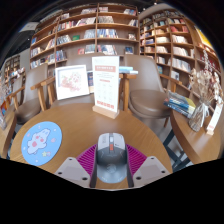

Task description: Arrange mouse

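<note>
You hold the mouse (pixel 112 152) clamped in your gripper (pixel 112 165); next, carry it left onto the mousepad (pixel 42 142).

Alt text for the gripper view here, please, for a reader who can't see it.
A grey mouse sits between the gripper's fingers on a round wooden table. A blue round mat lies beside it, two upright signs stand beyond, and bookshelves fill the background.

Fingers (pixel 76 168) closed on mouse (pixel 112 157)
</note>
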Tool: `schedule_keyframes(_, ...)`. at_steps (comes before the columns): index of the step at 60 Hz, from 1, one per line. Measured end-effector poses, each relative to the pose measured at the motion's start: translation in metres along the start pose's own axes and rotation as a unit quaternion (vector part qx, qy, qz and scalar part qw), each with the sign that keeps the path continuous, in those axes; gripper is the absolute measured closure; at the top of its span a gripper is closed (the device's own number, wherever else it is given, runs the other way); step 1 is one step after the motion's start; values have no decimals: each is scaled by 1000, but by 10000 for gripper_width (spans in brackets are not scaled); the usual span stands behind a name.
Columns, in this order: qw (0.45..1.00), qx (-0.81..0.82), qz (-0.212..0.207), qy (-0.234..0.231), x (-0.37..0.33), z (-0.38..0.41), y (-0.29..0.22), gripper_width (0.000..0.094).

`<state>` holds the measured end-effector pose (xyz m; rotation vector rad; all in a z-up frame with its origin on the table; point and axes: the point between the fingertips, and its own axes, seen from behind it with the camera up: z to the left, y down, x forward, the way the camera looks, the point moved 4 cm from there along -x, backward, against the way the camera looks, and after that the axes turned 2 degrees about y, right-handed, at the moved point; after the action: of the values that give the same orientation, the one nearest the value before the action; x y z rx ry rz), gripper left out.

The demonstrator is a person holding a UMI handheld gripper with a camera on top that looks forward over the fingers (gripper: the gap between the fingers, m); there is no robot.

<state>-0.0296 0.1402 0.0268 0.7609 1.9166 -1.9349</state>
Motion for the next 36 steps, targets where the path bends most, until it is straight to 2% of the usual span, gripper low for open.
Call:
schedule_keyframes(7,999,-29,-41,-5,-26,29,-36,523)
schedule_keyframes(14,997,-27,-47,-52,-45,90,-61,525)
schedule_keyframes(18,996,-31,-53,-64,-46,124,-70,523)
schedule_keyframes(28,995,-49,-39,-78,-25,201,-56,524)
schedule_keyframes(36,996,-52,-18,-76,-10,233,-29,524)
